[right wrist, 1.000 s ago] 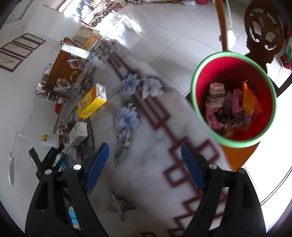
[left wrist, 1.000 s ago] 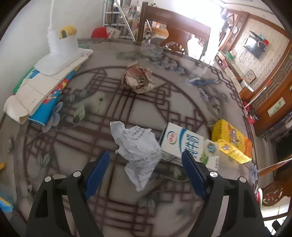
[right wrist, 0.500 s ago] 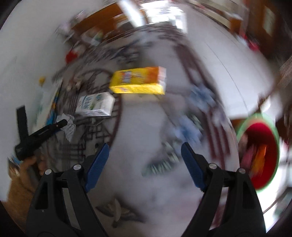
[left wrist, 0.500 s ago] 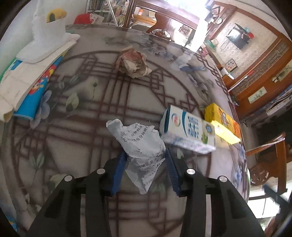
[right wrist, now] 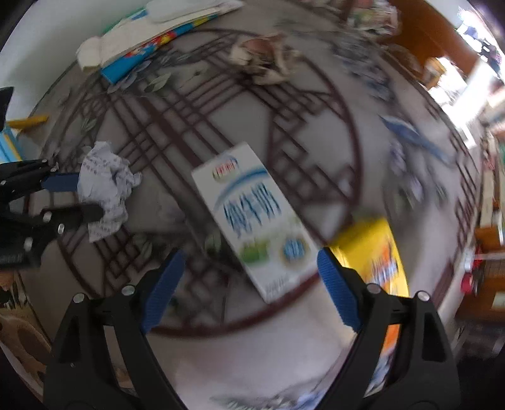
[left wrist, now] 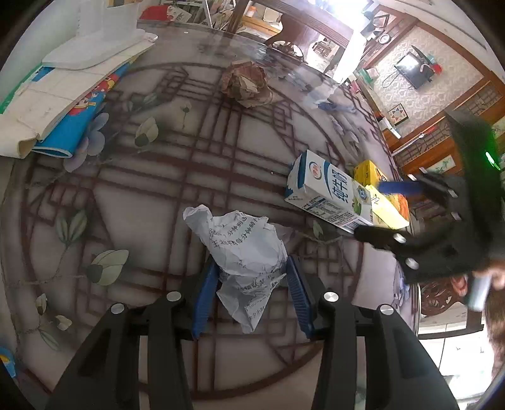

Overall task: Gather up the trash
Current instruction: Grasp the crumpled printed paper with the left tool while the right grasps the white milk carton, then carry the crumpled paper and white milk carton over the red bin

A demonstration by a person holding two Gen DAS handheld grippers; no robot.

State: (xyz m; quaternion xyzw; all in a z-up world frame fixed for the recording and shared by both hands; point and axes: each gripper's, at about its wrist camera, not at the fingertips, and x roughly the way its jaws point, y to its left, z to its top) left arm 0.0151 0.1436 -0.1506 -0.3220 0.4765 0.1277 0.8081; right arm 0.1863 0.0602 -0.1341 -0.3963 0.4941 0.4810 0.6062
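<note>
While left claw (left wrist: 251, 287) pinches crumpled white printed paper (left wrist: 244, 252), right claw (right wrist: 249, 284) gapes wide over milk carton (right wrist: 252, 217)

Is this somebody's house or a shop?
Most likely a home's dining or living room: a round patterned table with a wooden chair behind it, a wall-mounted TV, and children's books stacked at the table's edge.

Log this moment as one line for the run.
left gripper: shut on crumpled white paper | right gripper: open, over milk carton | yellow box: on table
</note>
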